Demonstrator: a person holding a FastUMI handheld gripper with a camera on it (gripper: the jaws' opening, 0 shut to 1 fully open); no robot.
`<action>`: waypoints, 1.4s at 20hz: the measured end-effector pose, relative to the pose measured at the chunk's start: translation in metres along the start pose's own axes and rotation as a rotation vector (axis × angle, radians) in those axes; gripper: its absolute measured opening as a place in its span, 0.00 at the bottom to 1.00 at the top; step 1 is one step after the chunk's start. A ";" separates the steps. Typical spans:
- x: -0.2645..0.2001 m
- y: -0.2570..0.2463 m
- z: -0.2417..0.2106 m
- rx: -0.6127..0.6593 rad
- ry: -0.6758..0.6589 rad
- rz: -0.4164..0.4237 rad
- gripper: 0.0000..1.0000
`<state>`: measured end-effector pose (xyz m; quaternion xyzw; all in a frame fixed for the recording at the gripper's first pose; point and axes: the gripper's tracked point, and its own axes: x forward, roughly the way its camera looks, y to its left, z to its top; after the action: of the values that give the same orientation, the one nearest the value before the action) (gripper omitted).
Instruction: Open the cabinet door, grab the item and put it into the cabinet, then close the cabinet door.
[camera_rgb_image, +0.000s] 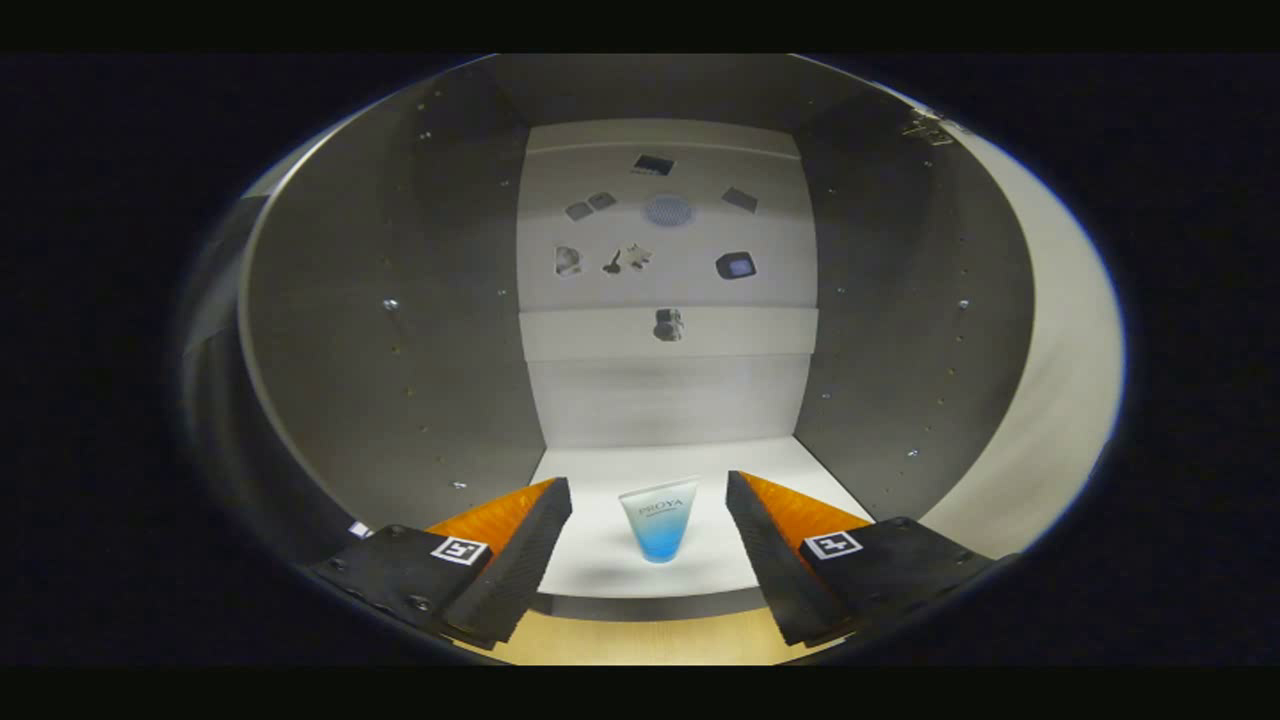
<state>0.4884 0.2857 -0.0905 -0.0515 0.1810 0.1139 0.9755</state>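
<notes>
Cabinet open, item set inside, gripper jaws spread.

The cabinet (400, 300) takes up the centre and upper part of the frame, its grey side walls running back to a pale rear panel that carries several small dark bits, too small to identify. At lower centre, the blue-and-white tube (659, 522) stands cap-down on the white cabinet floor (700, 470), near its front edge. The gripper (650, 535) sits at the bottom of the frame, fingers wide apart, the tube between them and touching neither. Judgement: placing step looks done, release complete. Next move calls for backing straight out without clipping the tube, then finding the door and swinging it shut.
</notes>
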 end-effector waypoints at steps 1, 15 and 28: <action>-0.016 0.005 0.002 0.012 -0.026 0.010 0.99; -0.267 -0.028 -0.058 -0.010 -0.206 -0.113 0.99; -0.427 -0.211 -0.119 0.071 -0.238 -0.422 0.99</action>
<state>0.1110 -0.0224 -0.0333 -0.0399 0.0539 -0.0936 0.9933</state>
